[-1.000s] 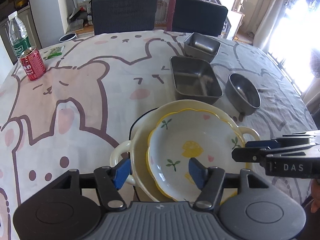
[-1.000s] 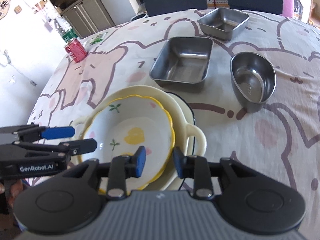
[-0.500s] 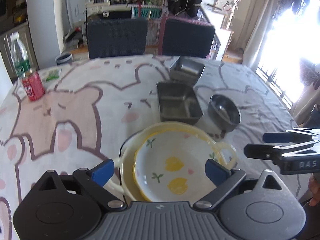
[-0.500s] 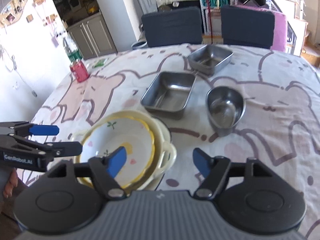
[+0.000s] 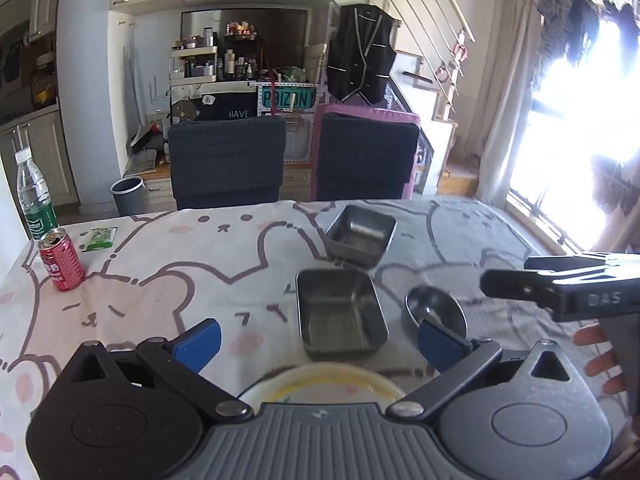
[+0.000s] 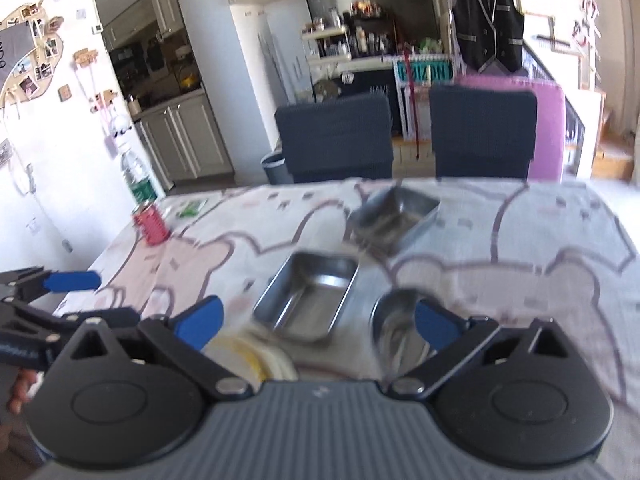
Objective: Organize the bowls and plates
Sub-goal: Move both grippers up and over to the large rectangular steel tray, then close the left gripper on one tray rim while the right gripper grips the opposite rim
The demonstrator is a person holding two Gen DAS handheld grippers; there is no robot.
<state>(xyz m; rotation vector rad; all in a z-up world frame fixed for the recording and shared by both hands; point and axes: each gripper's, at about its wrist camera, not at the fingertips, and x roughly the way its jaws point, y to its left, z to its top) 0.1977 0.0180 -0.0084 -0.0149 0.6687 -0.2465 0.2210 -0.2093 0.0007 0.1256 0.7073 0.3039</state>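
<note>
A yellow-rimmed bowl nested in a cream handled dish (image 5: 320,382) sits at the table's near edge, mostly hidden under my left gripper (image 5: 318,340). That gripper's jaws are opening, with nothing between them. Beyond it lie a rectangular steel tray (image 5: 340,312), a smaller steel tray (image 5: 360,232) and a round steel bowl (image 5: 436,312). My right gripper (image 6: 318,322) hangs above the steel tray (image 6: 308,300) and the round bowl (image 6: 392,328). Its jaws are opening too and hold nothing. The cream stack (image 6: 256,360) lies below its left finger.
On the bear-print tablecloth (image 5: 180,280), a red can (image 5: 60,260), a water bottle (image 5: 34,200) and a green packet (image 5: 98,238) stand at the far left. Two dark chairs (image 5: 226,160) line the far side. A person's fingers (image 5: 600,360) show at right.
Both grippers let go of the yellow-rimmed bowl's rim, opened wide and lifted, tilting up toward the room. The bowl stays nested in the cream dish.
</note>
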